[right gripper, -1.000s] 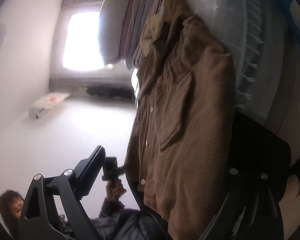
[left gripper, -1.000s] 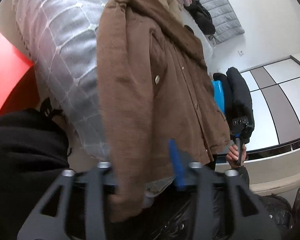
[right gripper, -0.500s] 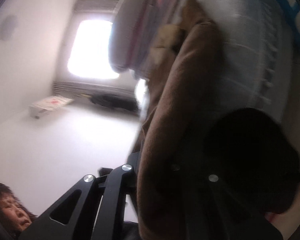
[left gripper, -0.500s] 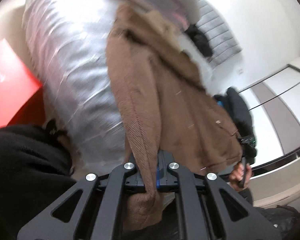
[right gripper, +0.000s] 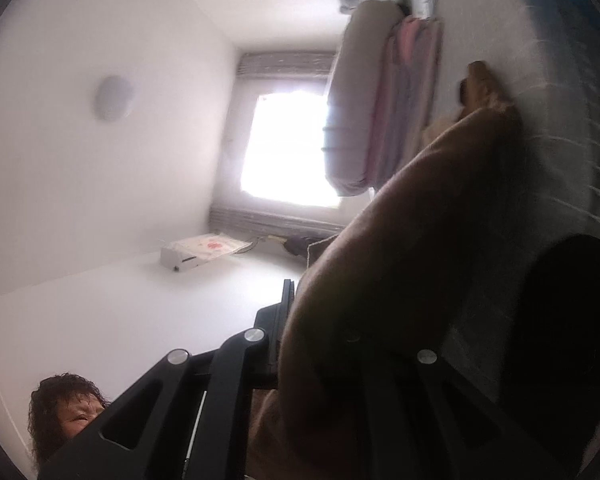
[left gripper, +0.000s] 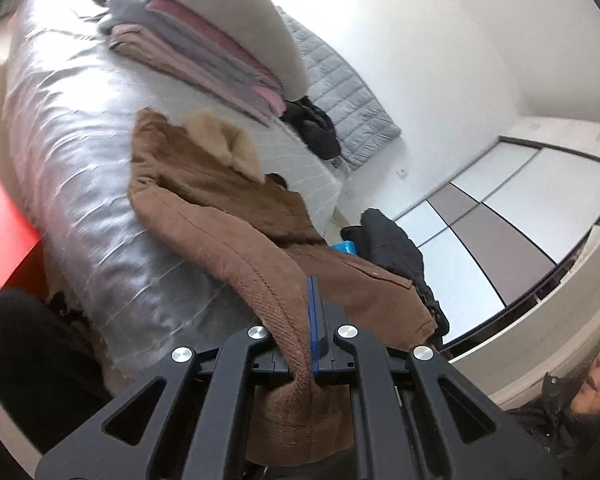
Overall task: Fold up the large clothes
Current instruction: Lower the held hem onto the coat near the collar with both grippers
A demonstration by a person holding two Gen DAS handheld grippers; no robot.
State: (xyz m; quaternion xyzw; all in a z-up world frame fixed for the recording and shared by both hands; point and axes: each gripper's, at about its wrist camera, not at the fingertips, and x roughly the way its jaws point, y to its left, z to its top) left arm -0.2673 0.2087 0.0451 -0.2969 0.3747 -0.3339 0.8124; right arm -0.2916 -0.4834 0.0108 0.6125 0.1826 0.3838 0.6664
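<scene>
A brown coat (left gripper: 228,216) with a tan fur collar (left gripper: 224,144) lies partly on the grey bed cover (left gripper: 72,152), its lower half lifted off the bed. My left gripper (left gripper: 306,336) is shut on the coat's ribbed hem edge, which hangs down between the fingers. In the right wrist view the coat (right gripper: 400,264) bulges over my right gripper (right gripper: 300,344), which is shut on the cloth; the coat hides its right finger.
A stack of folded clothes (left gripper: 204,52) under a grey pillow (left gripper: 236,16) sits at the bed's far end. Black garments (left gripper: 312,124) lie beyond. A black jacket (left gripper: 392,240) stands beside the bed, near wardrobe doors (left gripper: 500,216). A red box (left gripper: 0,224) is left.
Both grippers closed on the coat's lower edge and lifted it up toward the collar. The coat went from lying flat to bunching up, and both views swung upward.
</scene>
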